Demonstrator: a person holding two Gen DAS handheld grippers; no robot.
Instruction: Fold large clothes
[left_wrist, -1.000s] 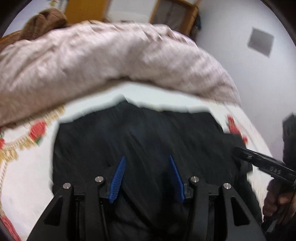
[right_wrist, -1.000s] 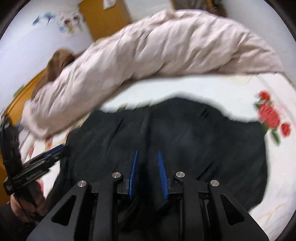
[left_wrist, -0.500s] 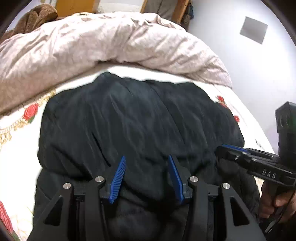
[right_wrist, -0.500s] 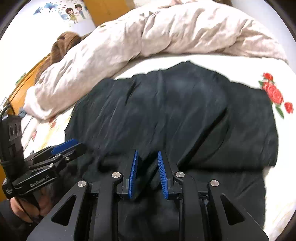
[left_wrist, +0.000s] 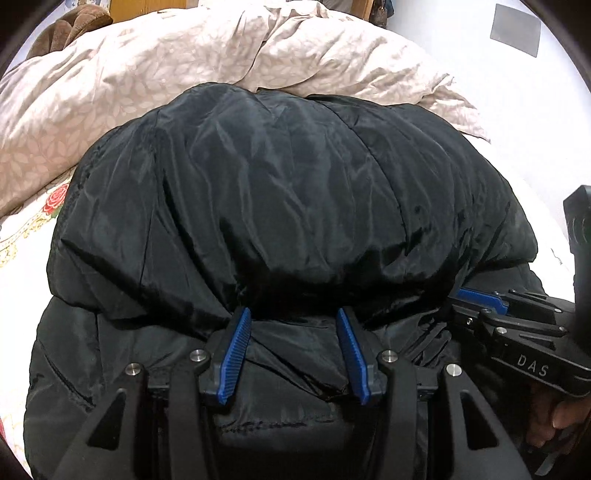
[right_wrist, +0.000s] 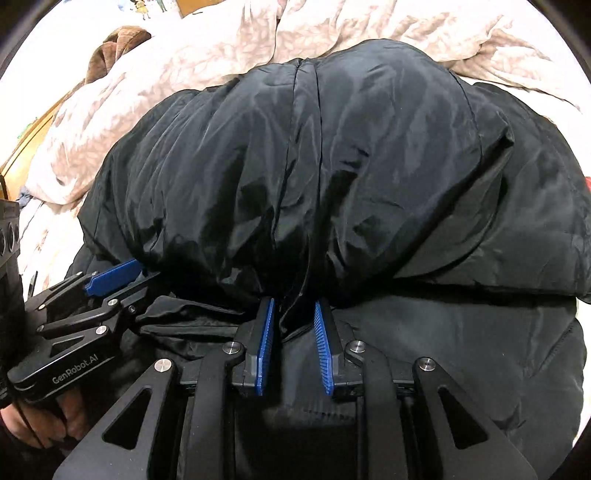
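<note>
A large black padded jacket (left_wrist: 295, 199) lies on the bed, folded over itself into a thick bundle; it also fills the right wrist view (right_wrist: 332, 177). My left gripper (left_wrist: 291, 317) is open, its blue pads either side of the fold's near edge, with fabric lying between them. My right gripper (right_wrist: 293, 306) stands narrowly open with a pinch of the jacket's edge between its pads. The right gripper shows at the right of the left wrist view (left_wrist: 480, 299); the left gripper shows at the left of the right wrist view (right_wrist: 114, 277).
A beige quilt (left_wrist: 184, 59) is heaped along the far side, also in the right wrist view (right_wrist: 221, 48). A brown garment (right_wrist: 114, 48) lies at the far left. The white sheet with red roses (left_wrist: 55, 195) shows beside the jacket.
Both grippers have dropped lower and closer to the jacket. The far part of the jacket has come over toward me, and the bundle now fills both views.
</note>
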